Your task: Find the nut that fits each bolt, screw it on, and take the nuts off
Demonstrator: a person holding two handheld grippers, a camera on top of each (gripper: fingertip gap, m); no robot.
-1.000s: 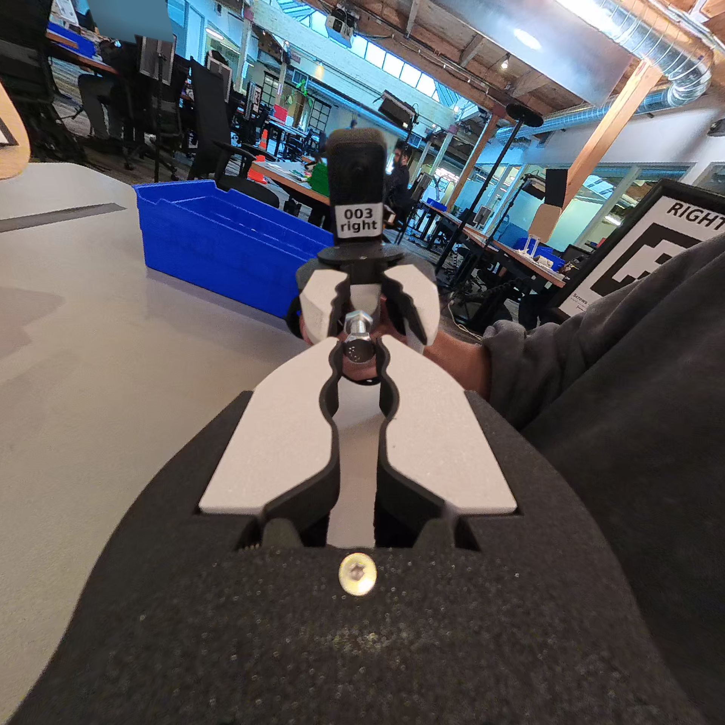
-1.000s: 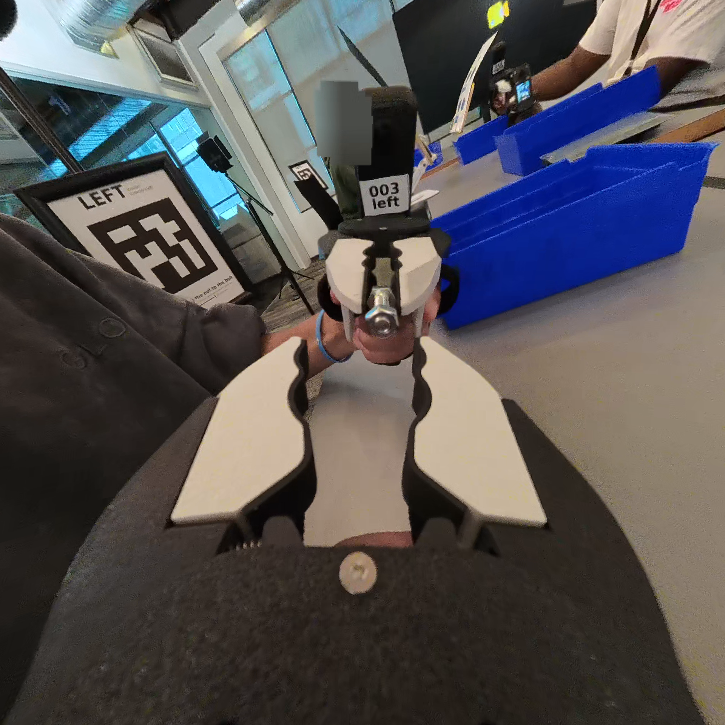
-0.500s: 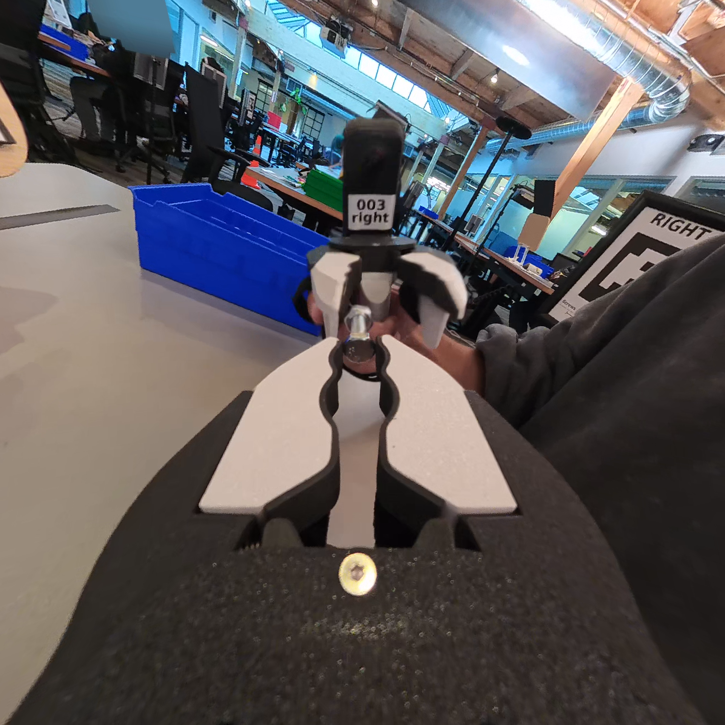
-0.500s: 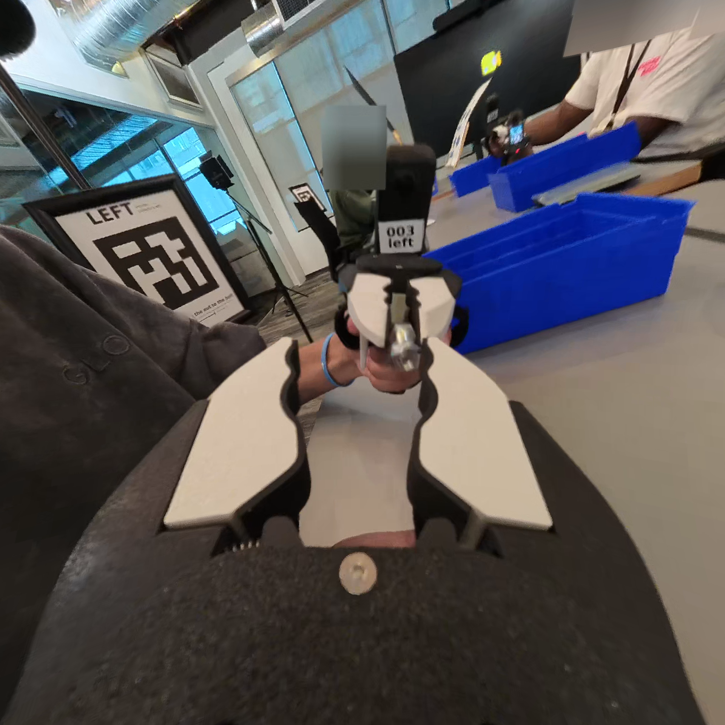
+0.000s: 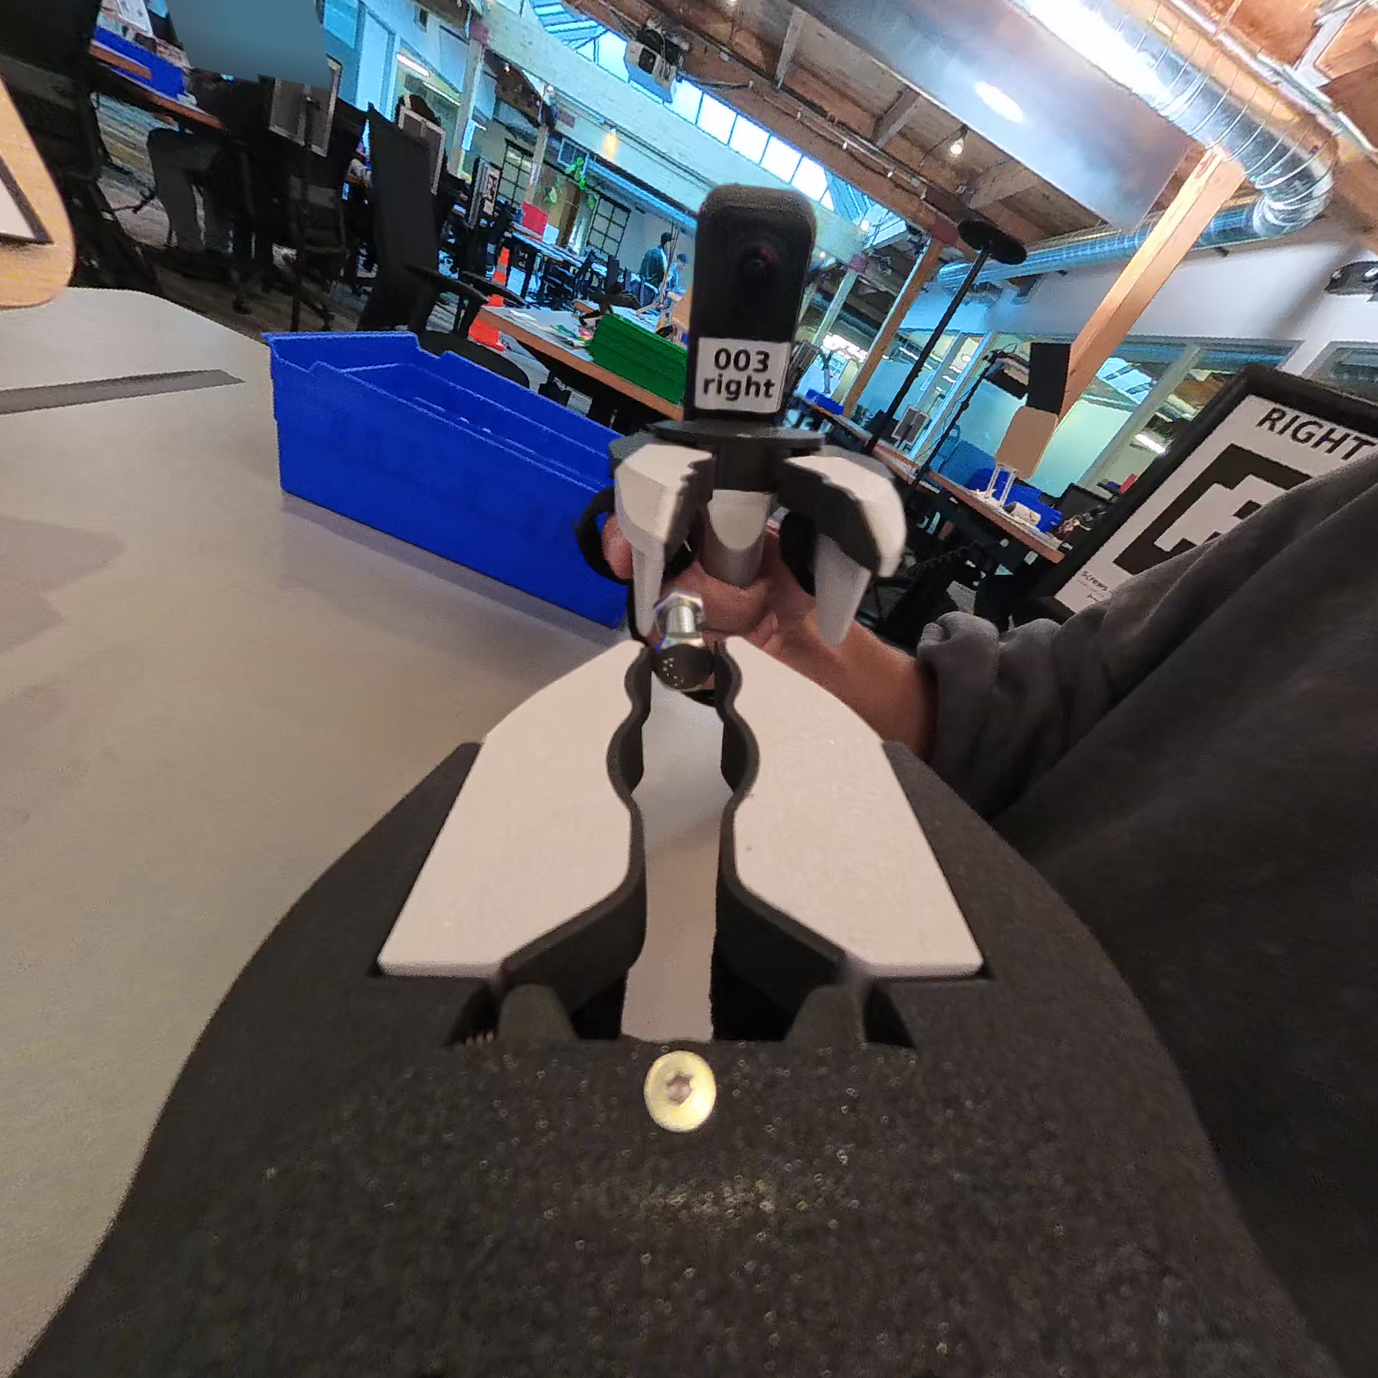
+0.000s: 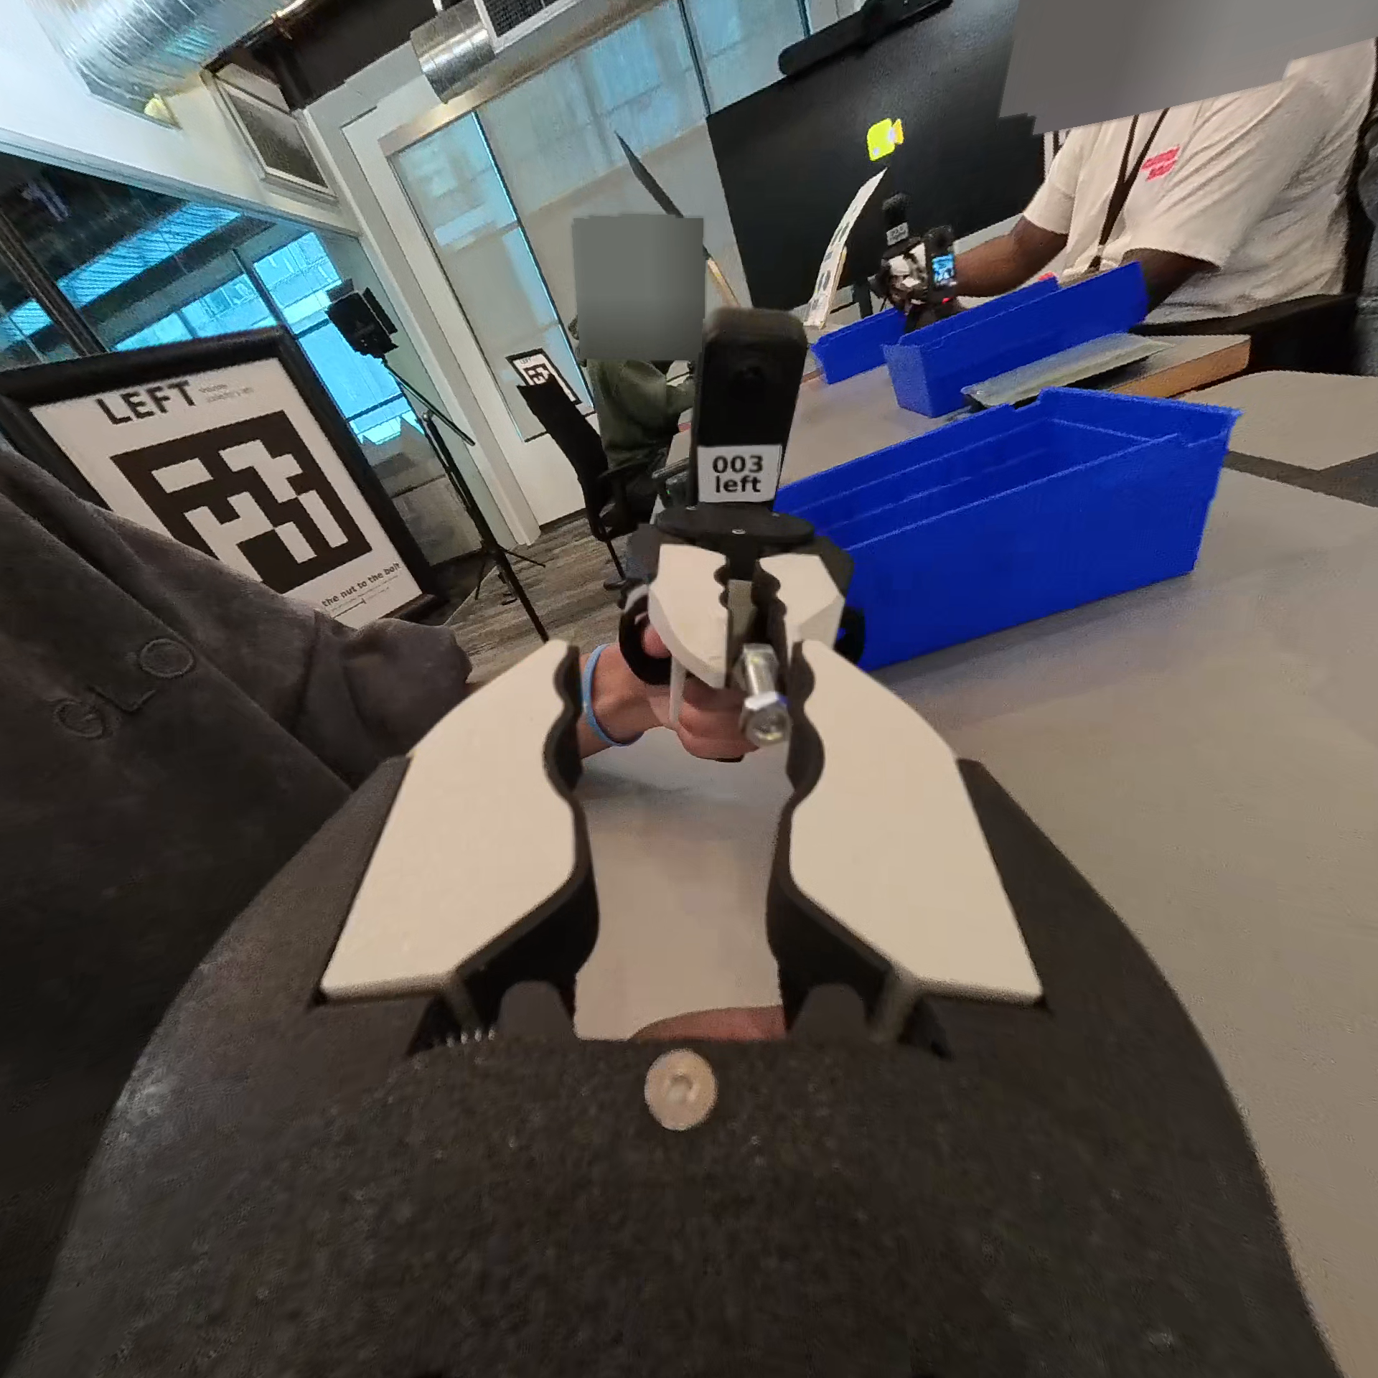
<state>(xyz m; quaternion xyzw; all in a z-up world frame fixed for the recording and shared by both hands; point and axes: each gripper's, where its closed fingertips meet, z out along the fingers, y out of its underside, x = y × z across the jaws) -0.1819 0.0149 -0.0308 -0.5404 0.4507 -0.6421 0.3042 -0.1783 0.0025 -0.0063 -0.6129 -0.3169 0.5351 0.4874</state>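
Observation:
A silver bolt [image 5: 680, 634] with a hex nut [image 5: 677, 605] on its shaft points away from me in the left wrist view. My left gripper [image 5: 682, 671] is shut on the bolt's head. It also shows in the right wrist view [image 6: 746, 656], holding the bolt [image 6: 757, 667] with the nut [image 6: 766, 719] near the free end. My right gripper [image 6: 682, 686] is open and empty. The nut lies just inside its right fingertip [image 6: 809, 693]; I cannot tell if they touch. In the left wrist view the right gripper [image 5: 746, 611] faces me with jaws spread.
A blue bin [image 5: 447, 462] stands on the grey table [image 5: 186, 708] behind the grippers; it also shows in the right wrist view [image 6: 1007, 522]. My dark sleeves fill one side of each view. Framed marker signs [image 6: 224, 485] stand off the table edge. Another person [image 6: 1193, 209] works at a far table. My left and right fingertips are right by each other.
The right gripper has drawn back and shifted sideways, so the bolt now sits beside one of its fingers instead of centred between them. The left gripper keeps its hold on the bolt.

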